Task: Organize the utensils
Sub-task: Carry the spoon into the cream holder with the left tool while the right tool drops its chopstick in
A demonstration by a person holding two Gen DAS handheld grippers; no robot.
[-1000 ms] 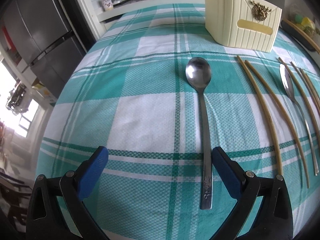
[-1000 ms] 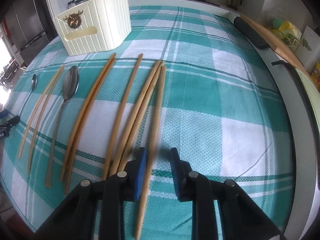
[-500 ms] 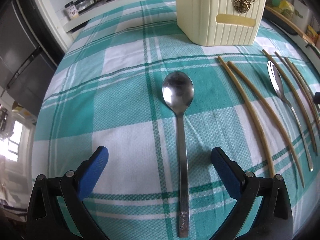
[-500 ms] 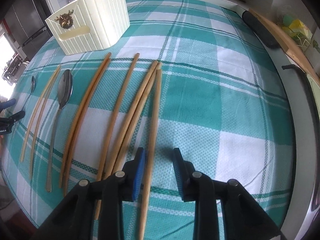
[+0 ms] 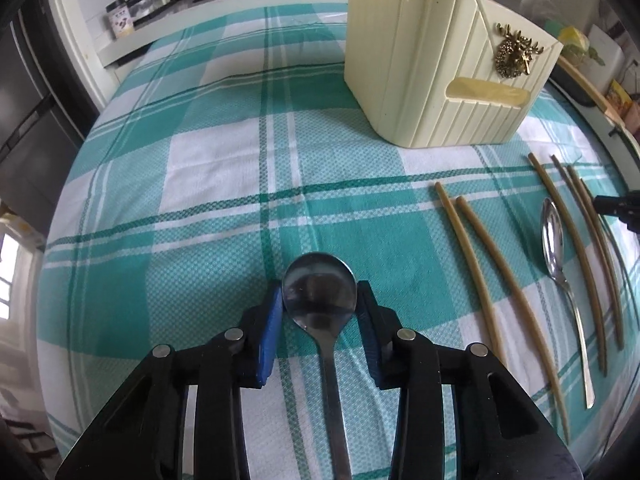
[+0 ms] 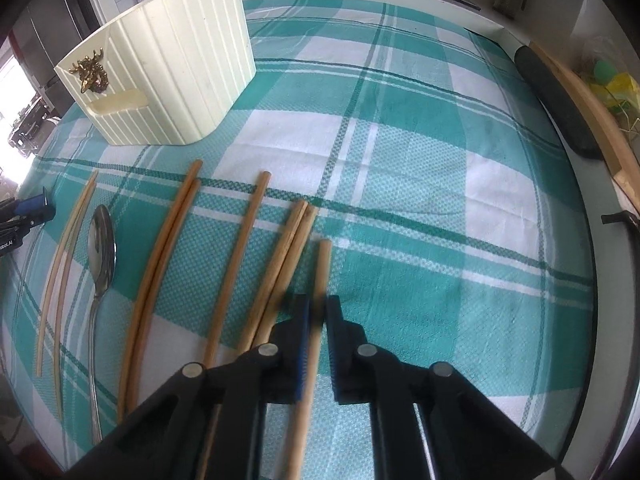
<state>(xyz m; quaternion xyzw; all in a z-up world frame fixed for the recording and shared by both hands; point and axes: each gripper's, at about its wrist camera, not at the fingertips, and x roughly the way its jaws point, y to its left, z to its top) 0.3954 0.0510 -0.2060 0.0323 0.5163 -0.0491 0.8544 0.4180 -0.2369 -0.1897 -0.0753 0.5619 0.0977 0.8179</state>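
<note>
The left claw [image 5: 319,300] is closing, its blue pads flanking the bowl of a shiny steel spoon [image 5: 320,296] and seemingly just touching its rims; the handle runs back under the claw toward the near edge of the worktop [image 5: 224,184], which wears a teal-and-white checked cloth. The right claw [image 6: 316,316] is pressed together, pinching one light wooden chopstick [image 6: 320,276], the outermost of the row toward the worktop's right edge; the stick looks blurred and slightly set apart from its neighbours, so whether it has left the cloth I cannot tell.

Beyond the claws lie the rest: a tight pair of brown chopsticks [image 6: 288,252] just beside the pinched one, a single chopstick [image 6: 244,248], another close pair [image 6: 168,248], a second steel spoon [image 6: 102,252], and two thin pale chopsticks [image 6: 66,256]. Toward the far edge stands the cream ribbed plastic utensil holder [image 6: 180,68] with a gold stag ornament.

Judging from this, sorting has barely started: nothing shows above the holder's rim, and every utensil visible is still on the cloth or in a claw.
</note>
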